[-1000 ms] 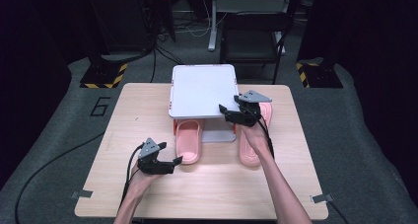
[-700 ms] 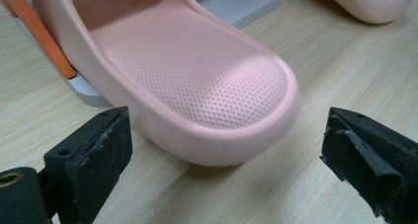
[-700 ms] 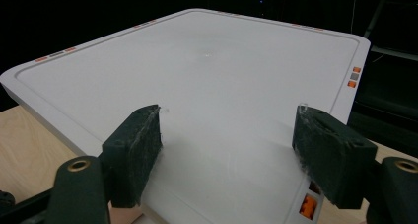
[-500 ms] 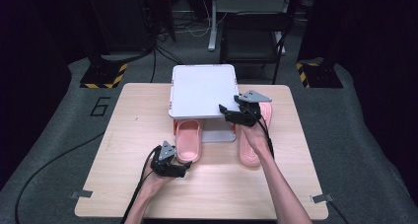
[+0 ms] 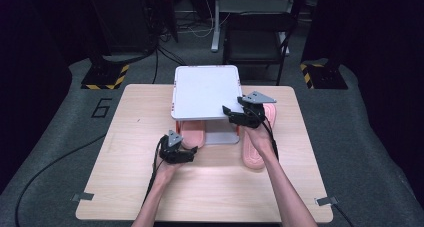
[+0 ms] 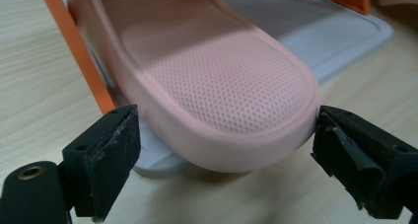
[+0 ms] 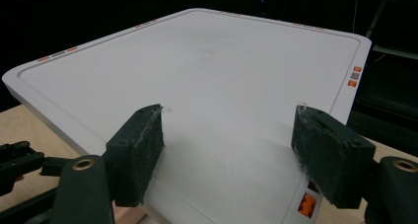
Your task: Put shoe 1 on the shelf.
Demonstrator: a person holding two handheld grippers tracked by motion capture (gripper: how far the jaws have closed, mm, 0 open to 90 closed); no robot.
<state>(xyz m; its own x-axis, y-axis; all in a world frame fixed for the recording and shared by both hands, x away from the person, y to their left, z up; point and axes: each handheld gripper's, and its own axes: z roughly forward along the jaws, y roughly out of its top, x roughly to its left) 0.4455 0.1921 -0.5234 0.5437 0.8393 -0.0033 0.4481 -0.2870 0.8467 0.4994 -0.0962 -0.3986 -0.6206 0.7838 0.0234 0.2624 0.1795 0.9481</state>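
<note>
A white two-level rack [image 5: 205, 84] stands at the table's back middle. One pink slipper [image 5: 191, 131] lies on its lower shelf [image 6: 315, 31], heel end sticking out over the front edge. My left gripper [image 5: 192, 150] is open, and its jaws stand on either side of that slipper's [image 6: 217, 81] heel without touching it. A second pink slipper [image 5: 254, 149] lies on the table right of the rack, partly under the right hand. My right gripper [image 5: 229, 115] hovers open over the front right corner of the rack's top board [image 7: 197, 71], nothing between its jaws.
Thin orange posts [image 6: 74, 46] hold up the rack's top board at the corners. The wooden table [image 5: 125, 152] has bare room at the left and along the front. Dark floor, cables and a metal stand lie beyond the far edge.
My left gripper has moved right and forward from the table's left front until its open jaws flank the slipper's heel. The right gripper has stayed where it was.
</note>
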